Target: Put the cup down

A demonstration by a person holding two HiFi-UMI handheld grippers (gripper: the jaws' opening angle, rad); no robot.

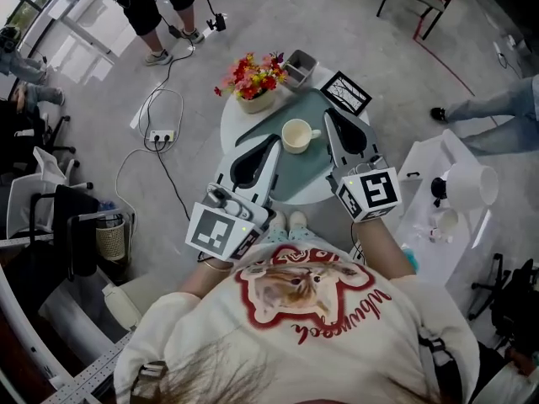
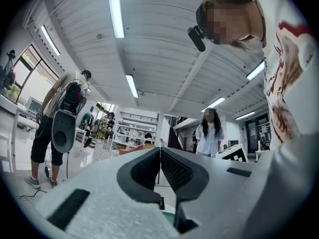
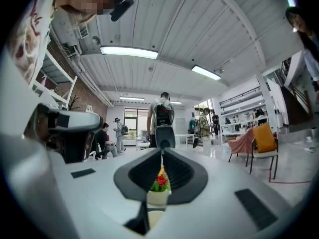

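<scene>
My left hand-held gripper (image 1: pixel 271 141) and right hand-held gripper (image 1: pixel 330 114) both have their jaws pressed together, with nothing in them. The cup (image 1: pixel 296 135) stands upright on the counter (image 1: pixel 229 129) between them, its handle just beside my right one. A careless sideways swing there could tip it or shove it toward the flowers (image 1: pixel 253 78). No brand shows, and the lettering on my shirt (image 1: pixel 312 310) is unreadable.

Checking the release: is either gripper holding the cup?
No: the cup stands on the table, apart from the left gripper and the right gripper.
</scene>
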